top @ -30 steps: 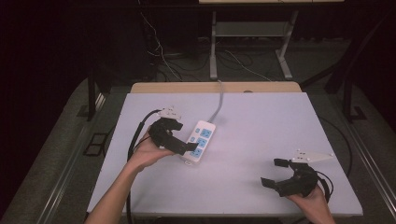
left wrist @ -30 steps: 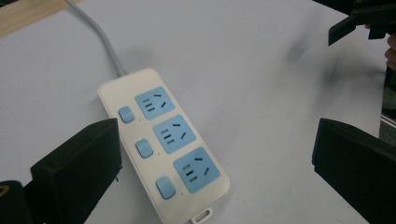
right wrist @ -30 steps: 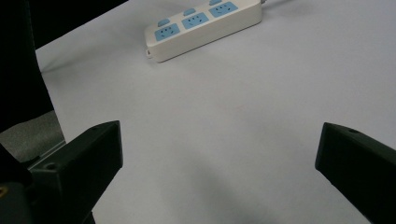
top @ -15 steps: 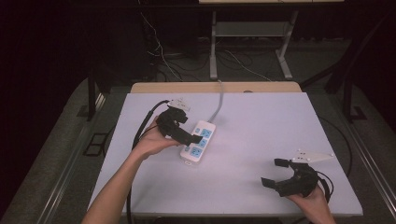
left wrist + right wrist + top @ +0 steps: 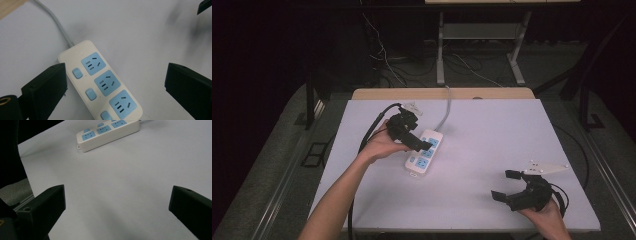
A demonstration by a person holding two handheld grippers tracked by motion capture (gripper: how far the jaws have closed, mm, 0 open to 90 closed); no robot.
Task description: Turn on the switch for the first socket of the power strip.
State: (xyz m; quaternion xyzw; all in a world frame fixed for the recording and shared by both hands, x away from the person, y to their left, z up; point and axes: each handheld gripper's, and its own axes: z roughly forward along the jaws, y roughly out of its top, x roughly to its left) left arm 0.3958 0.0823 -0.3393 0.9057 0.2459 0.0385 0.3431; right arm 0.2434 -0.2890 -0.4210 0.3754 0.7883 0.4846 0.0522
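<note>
High view, power strip: I see the white power strip (image 5: 424, 151) lying flat a little left of the table's (image 5: 512, 130) middle, its long axis running from about 1 o'clock down to 7 o'clock, its grey cord (image 5: 445, 110) leaving toward 12 o'clock over the far edge.
High view, left claw: my left claw (image 5: 424, 146) sits right over the strip's upper half, reaching in from 10 o'clock; whether it touches the strip I cannot tell from here.
High view, right claw: my right claw (image 5: 507, 185) rests near the table's 5 o'clock corner, spread wide, well apart from the strip, which lies toward its 10 o'clock.
Left gripper view, left claw: the jaws stand wide apart with nothing between them; the power strip (image 5: 100, 81) lies below the gap, closer to the left jaw, cord (image 5: 56, 22) leaving toward 11 o'clock.
Right gripper view, right claw: jaws spread wide over bare table (image 5: 120, 195); the power strip (image 5: 107, 133) lies far off at 12 o'clock.
</note>
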